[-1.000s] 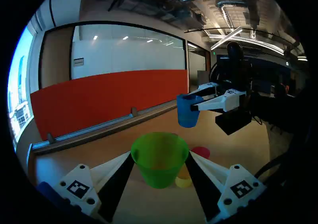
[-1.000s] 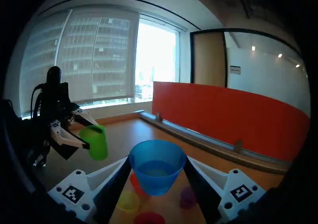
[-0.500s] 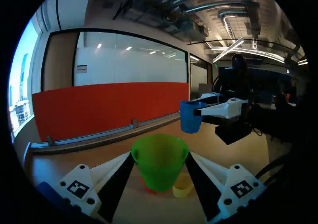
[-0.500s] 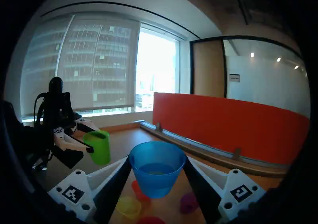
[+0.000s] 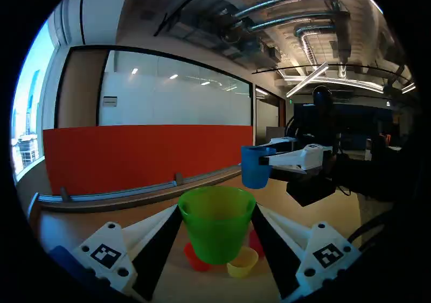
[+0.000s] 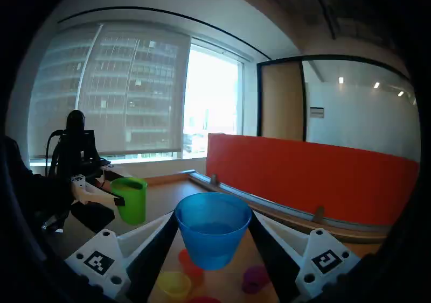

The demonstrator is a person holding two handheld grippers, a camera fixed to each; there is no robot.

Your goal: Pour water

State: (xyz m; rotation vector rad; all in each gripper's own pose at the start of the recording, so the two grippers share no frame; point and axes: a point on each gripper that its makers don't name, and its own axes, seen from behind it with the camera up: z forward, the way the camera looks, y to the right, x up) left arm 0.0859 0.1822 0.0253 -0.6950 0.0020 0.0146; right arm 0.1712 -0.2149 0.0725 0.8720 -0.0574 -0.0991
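Levelling upright, the green cup point(image 5: 216, 230) stayed clamped in the left gripper point(image 5: 215, 212), the blue cup point(image 5: 254, 168), at one o'clock, in the right gripper point(image 6: 213, 219); pouring seemed unstarted.

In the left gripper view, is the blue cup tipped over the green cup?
No, the blue cup is upright with its rim level, apart from the green cup and off to one side.

The left gripper point(image 5: 217, 217) holds the first cup point(image 5: 217, 233) above the bench point(image 5: 102, 217). The right gripper point(image 6: 214, 222) holds the second cup point(image 6: 213, 241) alongside. Small cups point(image 5: 242, 262) stand on the bench beneath. A partition point(image 5: 134, 152) lines the bench's far edge.
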